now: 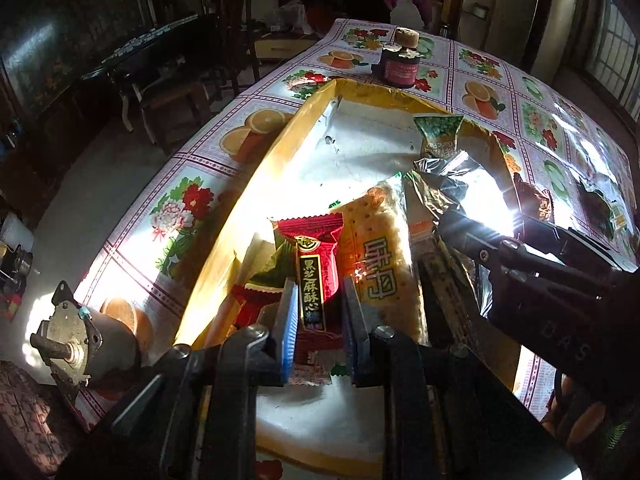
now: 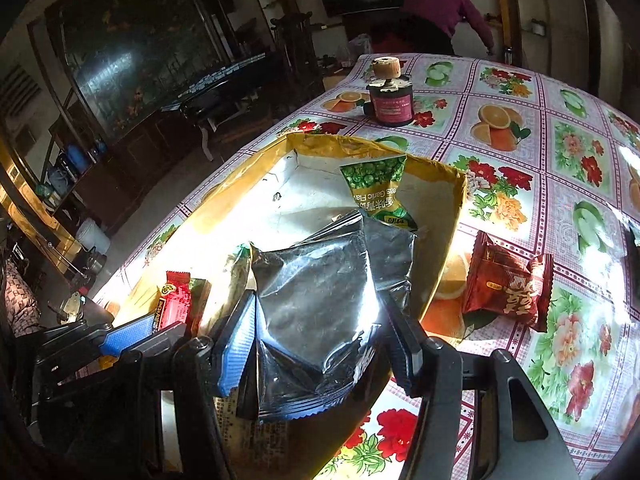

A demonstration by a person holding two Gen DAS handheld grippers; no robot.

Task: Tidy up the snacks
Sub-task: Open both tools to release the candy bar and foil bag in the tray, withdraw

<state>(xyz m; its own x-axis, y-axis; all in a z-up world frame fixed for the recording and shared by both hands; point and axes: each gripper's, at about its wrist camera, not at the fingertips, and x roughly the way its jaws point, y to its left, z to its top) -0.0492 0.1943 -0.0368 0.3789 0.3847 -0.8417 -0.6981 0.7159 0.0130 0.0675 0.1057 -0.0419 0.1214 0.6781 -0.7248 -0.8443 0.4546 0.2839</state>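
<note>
A yellow box lid [image 1: 256, 184] [image 2: 448, 240] with a white floor lies on the flowered tablecloth. My left gripper [image 1: 320, 316] is shut on a red sesame candy packet [image 1: 318, 268] over the box's near end; the packet also shows in the right wrist view [image 2: 174, 304]. Beside it lies a cracker pack [image 1: 380, 256]. My right gripper [image 2: 320, 332] holds a silver foil packet [image 2: 316, 292] [image 1: 456, 172] between its jaws above the box. A green pea packet [image 2: 376, 188] [image 1: 438, 134] leans against the box's far wall. A dark red snack packet [image 2: 508, 280] lies on the cloth right of the box.
A dark jar with a cork-like top [image 1: 400, 58] [image 2: 390, 94] stands beyond the box. A metal motor-like part [image 1: 76, 340] sits at the table's left edge. A person in purple [image 2: 444, 8] bends at the far end. Dark furniture fills the room's left.
</note>
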